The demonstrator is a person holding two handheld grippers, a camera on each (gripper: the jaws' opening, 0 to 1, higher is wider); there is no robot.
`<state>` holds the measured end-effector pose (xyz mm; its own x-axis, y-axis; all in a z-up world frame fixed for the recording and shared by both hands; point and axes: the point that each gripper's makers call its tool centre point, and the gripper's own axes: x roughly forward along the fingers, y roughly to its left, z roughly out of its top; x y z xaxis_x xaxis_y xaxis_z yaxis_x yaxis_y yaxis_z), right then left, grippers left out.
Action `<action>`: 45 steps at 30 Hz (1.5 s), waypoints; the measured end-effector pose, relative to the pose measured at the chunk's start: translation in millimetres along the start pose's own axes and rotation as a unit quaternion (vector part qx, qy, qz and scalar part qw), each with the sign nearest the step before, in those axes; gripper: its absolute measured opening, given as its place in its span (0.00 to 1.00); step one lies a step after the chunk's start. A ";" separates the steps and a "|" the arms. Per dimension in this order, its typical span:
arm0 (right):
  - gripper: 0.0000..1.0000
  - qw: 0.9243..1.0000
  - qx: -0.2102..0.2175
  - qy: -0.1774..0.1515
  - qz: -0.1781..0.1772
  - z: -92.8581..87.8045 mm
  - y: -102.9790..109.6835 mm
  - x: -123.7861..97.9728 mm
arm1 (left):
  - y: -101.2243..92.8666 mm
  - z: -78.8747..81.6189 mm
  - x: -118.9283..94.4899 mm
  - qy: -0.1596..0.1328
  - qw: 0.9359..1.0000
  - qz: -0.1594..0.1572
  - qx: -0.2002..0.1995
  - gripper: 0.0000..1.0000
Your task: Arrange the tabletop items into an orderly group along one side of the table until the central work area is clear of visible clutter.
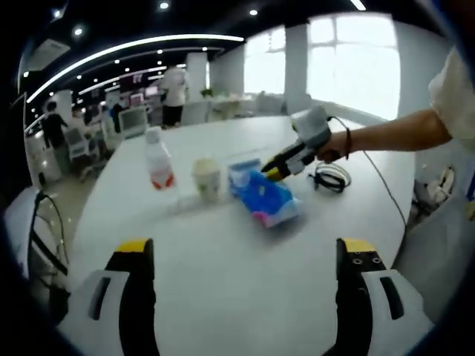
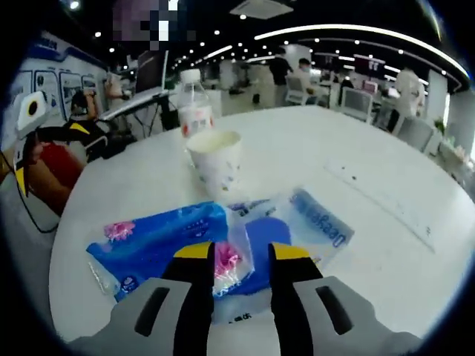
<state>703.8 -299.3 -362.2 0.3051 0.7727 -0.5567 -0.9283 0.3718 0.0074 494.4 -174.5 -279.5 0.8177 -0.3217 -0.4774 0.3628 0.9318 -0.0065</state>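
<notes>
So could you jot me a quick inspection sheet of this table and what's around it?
Surface: white table, mostly bare.
Job's things: plastic bottle upright; paper cup upright beside it; blue tissue pack lying flat.
Clutter: nothing seen beyond these.
Grippers: left gripper open, over bare table; right gripper at the tissue pack, jaws narrowly apart astride its wrapper, grip unclear.
Cables: coiled black cable on the table; power strip lying flat.
Surroundings: open office, desks, monitors, people, windows.
</notes>
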 end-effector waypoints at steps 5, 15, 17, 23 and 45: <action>0.10 1.000 -0.003 0.009 0.004 -1.3 -0.6 3.7 | 2.9 -0.8 -1.2 0.001 1.000 0.005 -0.001 0.99; 0.07 1.000 0.001 0.015 0.020 -1.6 13.1 8.4 | 6.7 -5.1 -1.6 0.009 1.000 0.012 0.000 0.99; 0.05 1.000 0.004 0.016 0.023 -1.5 16.0 7.6 | 7.2 -5.1 -2.5 0.009 1.000 0.014 0.001 0.98; 0.01 0.997 0.064 -0.009 0.039 8.5 27.6 -0.7 | 7.2 -2.1 -2.4 0.003 1.000 0.013 0.001 0.98; 0.01 0.987 0.150 -0.059 -0.008 32.5 11.2 -70.9 | 1.2 4.5 -1.8 -0.008 1.000 0.005 0.016 0.99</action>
<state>678.7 -333.2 -295.7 0.3589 0.8130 -0.4585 -0.8239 0.5068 0.2538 495.4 -173.6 -274.7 0.8287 -0.3149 -0.4627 0.3680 0.9294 0.0264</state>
